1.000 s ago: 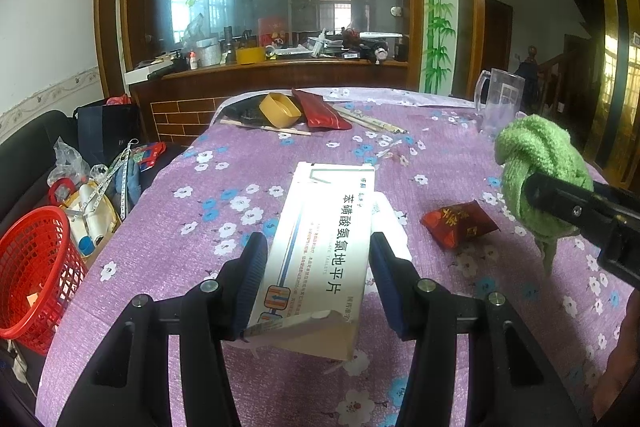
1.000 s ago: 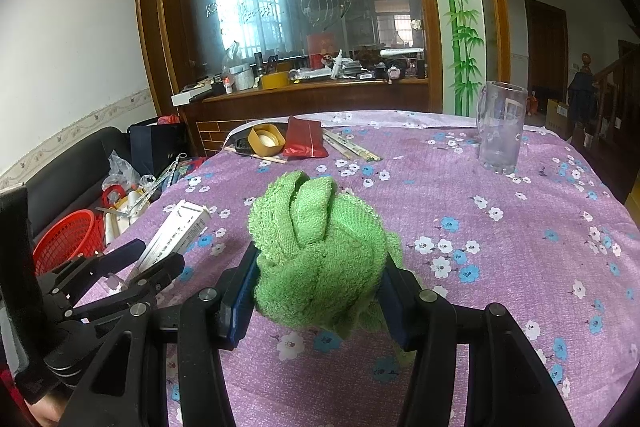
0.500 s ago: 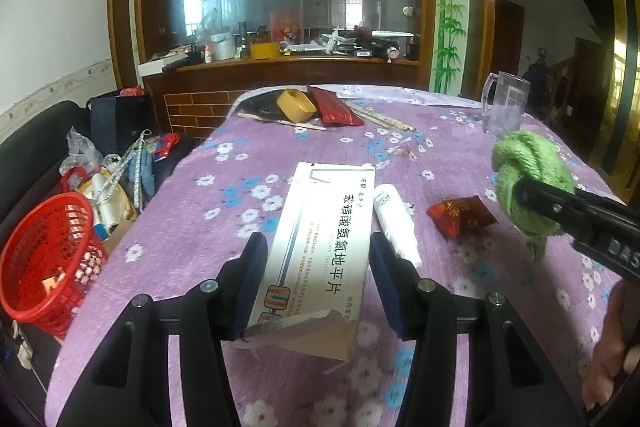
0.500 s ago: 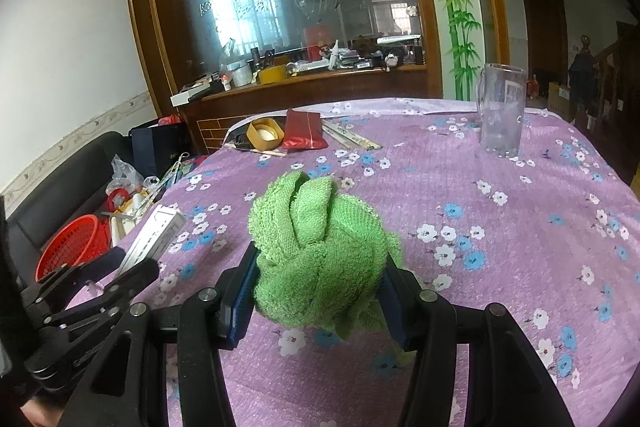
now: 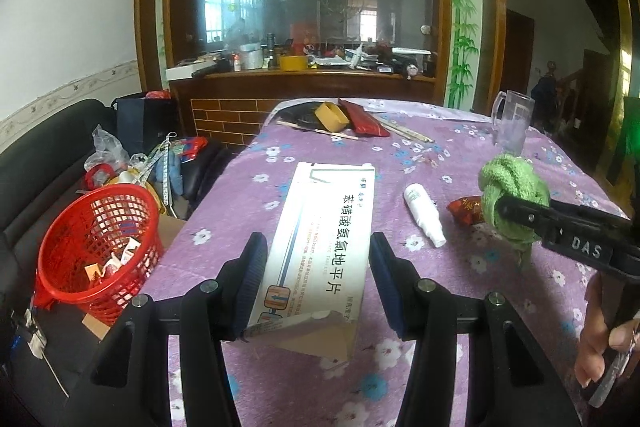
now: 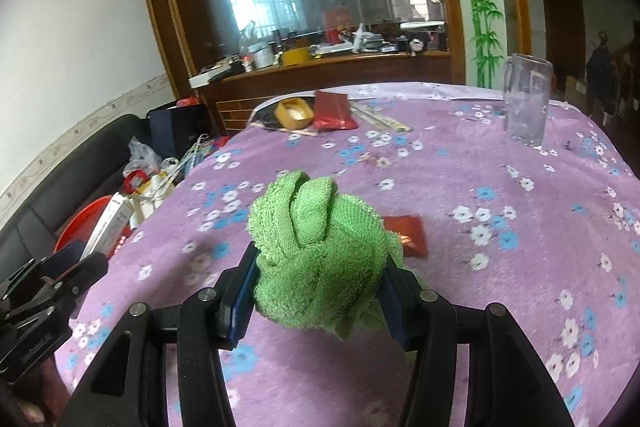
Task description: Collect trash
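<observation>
A long white medicine box [image 5: 324, 247] hangs above the table's left edge, with my left gripper [image 5: 318, 267] shut on its near end. Left of and below it stands a red mesh basket [image 5: 100, 243] with scraps inside. A white bottle [image 5: 424, 215] and a red snack packet [image 5: 464, 209] lie on the purple floral tablecloth [image 5: 460, 155]. My right gripper [image 6: 316, 291] is shut on a balled green cloth [image 6: 316, 239], held just above the table with the red packet [image 6: 408, 233] behind it. In the right wrist view the left gripper [image 6: 76, 259] with the box [image 6: 112, 223] is at the far left.
A glass mug [image 6: 526, 99] stands at the far right of the table. A yellow tape roll [image 5: 332, 115], a red pouch [image 5: 364, 123] and sticks lie at the far end. A black sofa with bags and clutter [image 5: 152, 163] runs along the left. A person's hand [image 5: 600, 331] shows at lower right.
My left gripper has carried the box back and left, so the red basket looms larger and the white bottle is uncovered. The right gripper with the cloth has shifted slightly, and the red packet shows behind it.
</observation>
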Available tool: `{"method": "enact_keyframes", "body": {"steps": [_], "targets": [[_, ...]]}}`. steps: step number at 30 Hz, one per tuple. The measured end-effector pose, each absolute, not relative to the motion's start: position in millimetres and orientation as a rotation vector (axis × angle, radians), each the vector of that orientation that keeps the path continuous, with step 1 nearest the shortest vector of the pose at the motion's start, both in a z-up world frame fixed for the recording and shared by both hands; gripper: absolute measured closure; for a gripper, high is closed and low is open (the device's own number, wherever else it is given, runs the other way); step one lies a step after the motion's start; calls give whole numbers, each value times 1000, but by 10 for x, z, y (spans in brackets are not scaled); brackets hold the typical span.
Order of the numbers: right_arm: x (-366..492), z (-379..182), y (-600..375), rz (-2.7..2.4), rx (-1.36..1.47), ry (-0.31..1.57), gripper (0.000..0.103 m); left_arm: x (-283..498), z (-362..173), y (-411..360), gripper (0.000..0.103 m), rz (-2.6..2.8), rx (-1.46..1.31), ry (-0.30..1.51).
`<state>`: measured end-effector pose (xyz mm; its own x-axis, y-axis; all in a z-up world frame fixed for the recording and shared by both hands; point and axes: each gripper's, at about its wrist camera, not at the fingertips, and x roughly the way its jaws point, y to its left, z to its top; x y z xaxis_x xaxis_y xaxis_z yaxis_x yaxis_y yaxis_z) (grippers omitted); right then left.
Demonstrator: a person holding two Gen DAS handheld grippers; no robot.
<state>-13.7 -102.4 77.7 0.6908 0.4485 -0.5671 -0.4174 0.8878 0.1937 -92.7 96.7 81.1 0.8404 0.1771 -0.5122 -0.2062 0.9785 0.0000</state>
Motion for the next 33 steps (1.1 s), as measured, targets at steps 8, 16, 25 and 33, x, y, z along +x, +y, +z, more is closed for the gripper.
{"method": "enact_keyframes", "body": {"steps": [8, 16, 25, 33], "targets": [[-488, 881, -760, 527, 22, 643, 43, -1065, 832, 1109, 51, 196, -80, 516], [-647, 925, -506, 549, -15, 660, 43, -1159, 855, 1318, 51, 212, -113, 492], [-725, 980, -53, 596, -65, 677, 43, -1250, 871, 1642, 51, 245, -158, 473], [-711, 1108, 370, 658, -87, 690, 43, -1356, 945, 2035, 51, 301, -199, 448]]}}
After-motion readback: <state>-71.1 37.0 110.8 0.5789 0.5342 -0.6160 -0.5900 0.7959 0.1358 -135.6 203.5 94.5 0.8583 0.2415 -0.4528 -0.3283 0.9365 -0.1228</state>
